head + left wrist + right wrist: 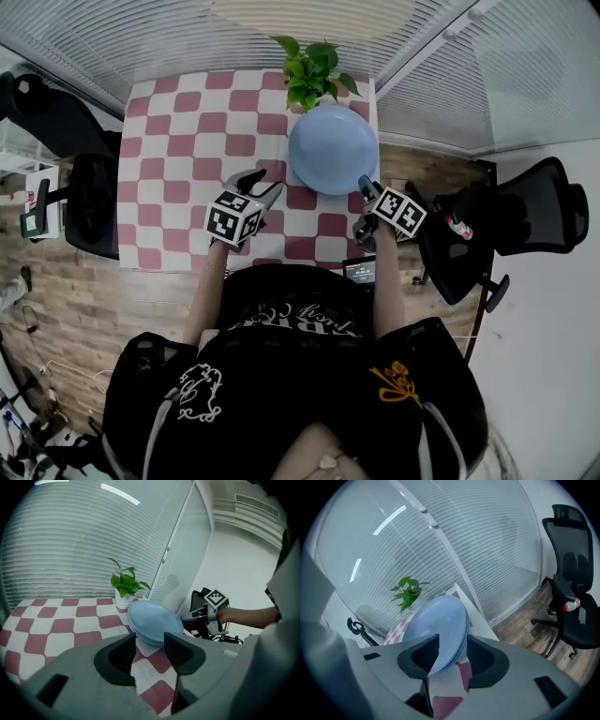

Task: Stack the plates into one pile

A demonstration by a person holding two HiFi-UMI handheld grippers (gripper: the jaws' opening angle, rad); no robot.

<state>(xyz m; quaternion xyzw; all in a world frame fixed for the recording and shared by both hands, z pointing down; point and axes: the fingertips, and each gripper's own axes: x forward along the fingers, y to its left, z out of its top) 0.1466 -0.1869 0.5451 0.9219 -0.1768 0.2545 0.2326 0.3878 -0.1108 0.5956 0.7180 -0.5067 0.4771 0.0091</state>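
Observation:
A pile of pale blue plates [333,150] rests on the red-and-white checked table [187,131], at its far right next to a potted plant. My right gripper [367,188] sits at the pile's near right edge. In the right gripper view its jaws [452,646] stand open with the plates' rim [440,625] between them, the pads not pressing on it. My left gripper [261,185] is just left of the pile, open and empty. The left gripper view looks past its jaws [150,641] at the plates [154,620] and the right gripper [206,609] beyond.
A leafy plant in a white pot [311,70] stands right behind the plates, close to the window blinds. Black office chairs stand on the wooden floor at the right [525,220] and left [89,202] of the table.

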